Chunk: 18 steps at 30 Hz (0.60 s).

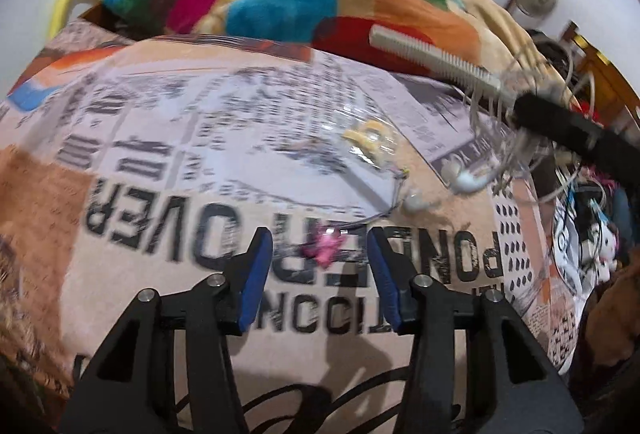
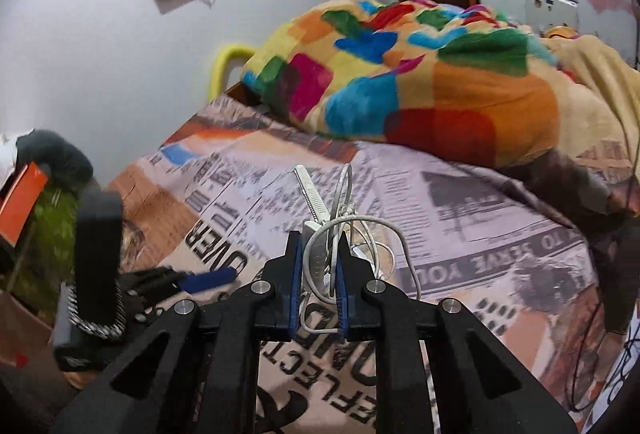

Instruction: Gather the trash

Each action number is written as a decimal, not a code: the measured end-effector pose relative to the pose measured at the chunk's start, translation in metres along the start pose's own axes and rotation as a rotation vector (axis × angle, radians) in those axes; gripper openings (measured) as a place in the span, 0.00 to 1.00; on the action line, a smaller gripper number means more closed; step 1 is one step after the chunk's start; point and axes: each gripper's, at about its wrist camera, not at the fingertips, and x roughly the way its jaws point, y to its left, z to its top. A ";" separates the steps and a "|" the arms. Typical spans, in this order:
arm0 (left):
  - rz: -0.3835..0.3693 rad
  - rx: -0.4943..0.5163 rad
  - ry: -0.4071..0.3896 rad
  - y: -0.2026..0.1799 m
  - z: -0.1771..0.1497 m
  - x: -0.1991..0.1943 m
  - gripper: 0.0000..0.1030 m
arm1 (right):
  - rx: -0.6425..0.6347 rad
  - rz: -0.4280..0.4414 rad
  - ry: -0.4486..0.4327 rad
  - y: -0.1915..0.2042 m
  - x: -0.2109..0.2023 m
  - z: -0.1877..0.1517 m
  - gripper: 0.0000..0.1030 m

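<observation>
My left gripper (image 1: 320,246) is open, low over the newspaper-print bedsheet (image 1: 168,137), with a small pink wrapper (image 1: 326,248) lying between its blue pads. A clear plastic wrapper with yellow bits (image 1: 366,141) and white earbuds (image 1: 466,179) lie just beyond. My right gripper (image 2: 318,246) is shut on a white comb (image 2: 310,193) tangled with white earphone cable (image 2: 360,234), held above the sheet. In the left wrist view that comb (image 1: 424,53) and cable hang at upper right from the right gripper's black finger (image 1: 572,129).
A bunched multicolour blanket (image 2: 400,81) fills the far side of the bed. A yellow chair back (image 2: 228,61) stands by the wall. Cables, a plush toy (image 1: 604,242) and clutter lie off the bed's right edge. The left gripper (image 2: 192,280) shows low in the right wrist view.
</observation>
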 end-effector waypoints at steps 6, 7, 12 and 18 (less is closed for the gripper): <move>0.054 0.100 -0.010 -0.017 -0.001 0.012 0.27 | 0.044 -0.033 -0.004 -0.020 -0.002 -0.001 0.13; 0.064 0.105 -0.017 -0.017 -0.002 0.012 0.25 | 0.052 -0.038 -0.003 -0.024 -0.002 -0.003 0.13; 0.069 0.120 -0.037 -0.020 -0.008 0.011 0.18 | 0.097 -0.034 0.010 -0.039 -0.001 -0.006 0.13; 0.037 0.063 -0.035 -0.014 -0.006 0.000 0.18 | 0.095 -0.040 -0.003 -0.037 -0.014 -0.002 0.13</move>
